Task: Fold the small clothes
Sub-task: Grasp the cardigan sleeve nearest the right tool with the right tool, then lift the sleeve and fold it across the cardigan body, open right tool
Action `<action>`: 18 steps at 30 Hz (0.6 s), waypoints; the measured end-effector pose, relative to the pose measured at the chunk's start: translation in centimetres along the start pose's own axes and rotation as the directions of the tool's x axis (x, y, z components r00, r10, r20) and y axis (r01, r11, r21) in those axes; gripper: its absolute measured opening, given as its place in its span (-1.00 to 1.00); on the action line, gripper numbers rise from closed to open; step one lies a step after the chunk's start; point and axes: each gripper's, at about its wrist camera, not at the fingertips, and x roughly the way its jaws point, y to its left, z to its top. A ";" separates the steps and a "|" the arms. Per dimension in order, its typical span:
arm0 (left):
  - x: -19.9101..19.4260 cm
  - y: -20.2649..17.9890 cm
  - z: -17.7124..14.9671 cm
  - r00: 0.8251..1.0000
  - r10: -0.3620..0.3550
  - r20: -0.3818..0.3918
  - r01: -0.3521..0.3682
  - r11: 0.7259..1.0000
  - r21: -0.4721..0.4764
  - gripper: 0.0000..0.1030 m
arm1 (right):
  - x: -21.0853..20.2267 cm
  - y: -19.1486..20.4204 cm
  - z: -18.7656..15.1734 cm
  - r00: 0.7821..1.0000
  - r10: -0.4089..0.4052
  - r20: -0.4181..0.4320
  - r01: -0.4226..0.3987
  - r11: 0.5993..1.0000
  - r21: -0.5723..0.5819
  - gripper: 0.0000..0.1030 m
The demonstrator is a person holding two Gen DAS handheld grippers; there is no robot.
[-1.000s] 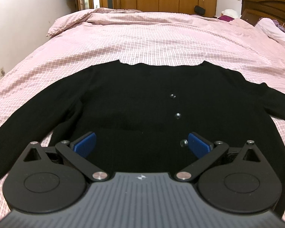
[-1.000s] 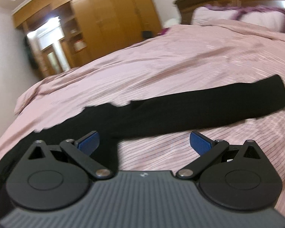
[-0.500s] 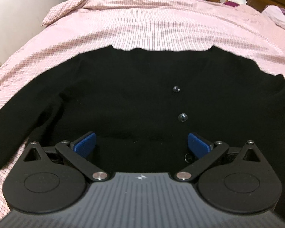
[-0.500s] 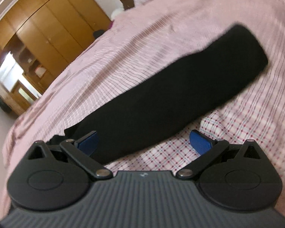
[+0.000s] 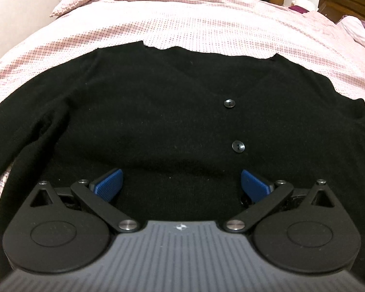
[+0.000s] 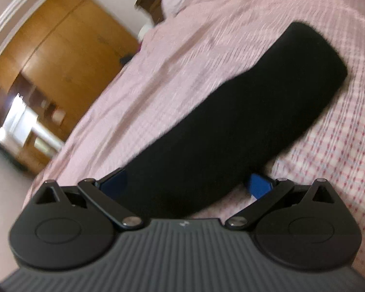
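A black buttoned cardigan (image 5: pixel 158 112) lies flat on the pink checked bedspread (image 5: pixel 206 24), front up, sleeves spread to both sides. My left gripper (image 5: pixel 181 186) is open, low over the cardigan's lower front, with two buttons (image 5: pixel 237 146) ahead of it. My right gripper (image 6: pixel 186 186) is open and tilted, low over the cardigan's right sleeve (image 6: pixel 243 112). The sleeve runs between its blue pads (image 6: pixel 259 186), and its cuff lies at the upper right. The view is blurred.
Wooden wardrobes (image 6: pixel 60 56) stand past the far end of the bed. A dark wooden headboard (image 5: pixel 350 2) and pillows (image 5: pixel 357 29) are at the right. A white wall borders the bed's left side.
My left gripper moved forward and lower over the cardigan's front. My right gripper swung down and tilted onto the right sleeve, which now lies between its open fingers.
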 end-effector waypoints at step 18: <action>-2.1 0.3 -0.2 0.999 -0.039 0.002 0.039 0.999 0.024 1.00 | -1.3 1.0 4.0 0.990 0.016 0.143 0.000 0.994 -0.111 -0.85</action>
